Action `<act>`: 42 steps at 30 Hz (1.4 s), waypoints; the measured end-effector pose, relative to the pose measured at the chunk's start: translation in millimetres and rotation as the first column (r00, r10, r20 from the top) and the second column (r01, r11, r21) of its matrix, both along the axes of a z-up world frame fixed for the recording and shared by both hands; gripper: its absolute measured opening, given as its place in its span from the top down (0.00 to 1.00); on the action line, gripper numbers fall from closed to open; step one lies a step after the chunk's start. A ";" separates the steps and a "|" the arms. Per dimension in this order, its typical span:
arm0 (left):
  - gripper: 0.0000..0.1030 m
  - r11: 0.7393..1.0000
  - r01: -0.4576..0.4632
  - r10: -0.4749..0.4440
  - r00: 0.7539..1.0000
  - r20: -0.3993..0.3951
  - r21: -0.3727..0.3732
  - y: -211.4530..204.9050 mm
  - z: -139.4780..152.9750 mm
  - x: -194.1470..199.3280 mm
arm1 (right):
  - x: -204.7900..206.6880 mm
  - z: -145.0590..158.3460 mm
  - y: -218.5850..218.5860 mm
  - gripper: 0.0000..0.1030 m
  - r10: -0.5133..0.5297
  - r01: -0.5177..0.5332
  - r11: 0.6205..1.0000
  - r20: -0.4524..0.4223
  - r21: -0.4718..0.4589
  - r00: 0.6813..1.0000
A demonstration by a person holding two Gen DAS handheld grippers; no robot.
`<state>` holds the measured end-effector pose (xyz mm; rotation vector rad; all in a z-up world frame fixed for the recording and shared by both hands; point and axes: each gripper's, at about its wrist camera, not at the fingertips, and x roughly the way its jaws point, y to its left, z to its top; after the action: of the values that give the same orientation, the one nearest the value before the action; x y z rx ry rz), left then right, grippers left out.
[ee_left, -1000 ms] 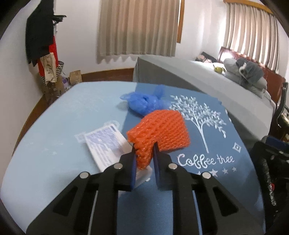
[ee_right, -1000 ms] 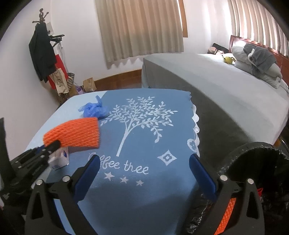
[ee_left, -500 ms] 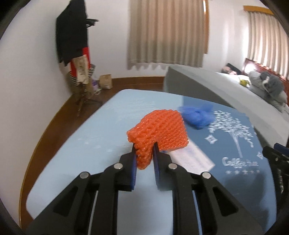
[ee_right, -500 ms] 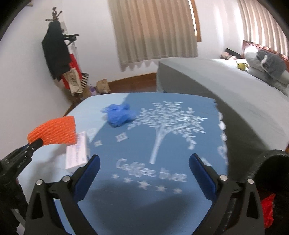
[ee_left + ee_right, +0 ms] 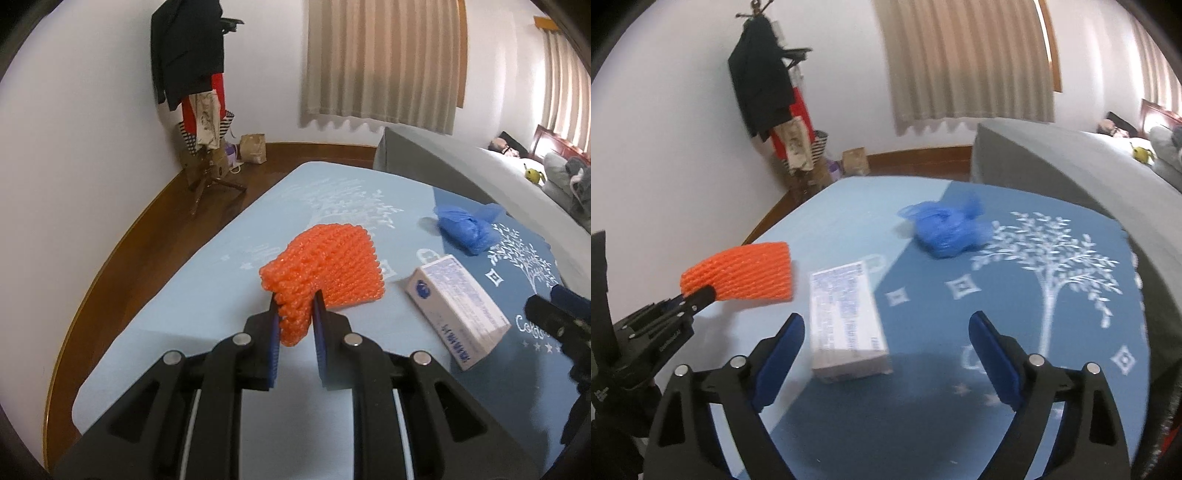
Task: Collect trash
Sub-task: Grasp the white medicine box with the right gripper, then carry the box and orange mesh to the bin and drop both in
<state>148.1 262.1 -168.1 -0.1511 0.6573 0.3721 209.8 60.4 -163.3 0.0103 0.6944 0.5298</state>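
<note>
My left gripper [image 5: 294,300] is shut on an orange foam net sleeve [image 5: 325,266] and holds it above the light blue side of the table; it also shows in the right wrist view [image 5: 742,271], with the left gripper [image 5: 700,295] at far left. A white carton with blue print [image 5: 844,319] lies on the table, just ahead of my open, empty right gripper [image 5: 886,332]; the carton shows in the left wrist view [image 5: 458,312] too. A crumpled blue plastic bag [image 5: 945,227] lies farther back, also in the left wrist view [image 5: 467,227].
The table has a blue cloth [image 5: 1052,295] with a white tree print. A grey bed [image 5: 1071,162] stands behind on the right. A coat rack [image 5: 768,92] and a brown paper bag [image 5: 855,162] stand by the far wall. Wooden floor [image 5: 155,243] lies left of the table.
Both grippers swung left: the carton and blue bag slid right in both views. The trash bin at the right has left the right wrist view. The left gripper still holds the orange net.
</note>
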 end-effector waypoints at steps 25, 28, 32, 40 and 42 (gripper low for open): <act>0.85 1.000 0.010 -0.010 1.000 0.005 -0.019 2.2 -2.4 2.4 | 11.1 -15.0 17.8 0.44 0.017 -0.019 0.999 -0.044 -0.048 0.999; 0.85 0.999 0.028 -0.027 1.000 0.014 -0.016 -6.4 2.1 3.5 | 8.2 -6.6 3.0 0.44 -0.010 0.009 1.000 -0.036 -0.029 0.999; 0.85 0.998 0.057 -0.057 0.998 0.021 -0.021 -19.8 6.0 6.2 | 2.2 2.5 -17.5 0.44 -0.052 0.052 0.999 -0.024 -0.012 0.998; 0.85 0.991 0.134 -0.133 0.990 0.035 -0.023 -55.4 13.9 14.6 | -1.2 19.2 -60.6 0.44 -0.134 0.134 0.991 0.002 0.007 0.991; 0.85 0.989 0.150 -0.149 0.988 0.039 -0.022 -63.8 16.1 16.7 | -1.8 22.2 -68.7 0.44 -0.150 0.150 0.989 0.006 0.010 0.989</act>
<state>164.8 198.3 -152.0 -0.1316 0.6325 0.2166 208.0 -8.3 -141.1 0.0692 0.6789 0.3881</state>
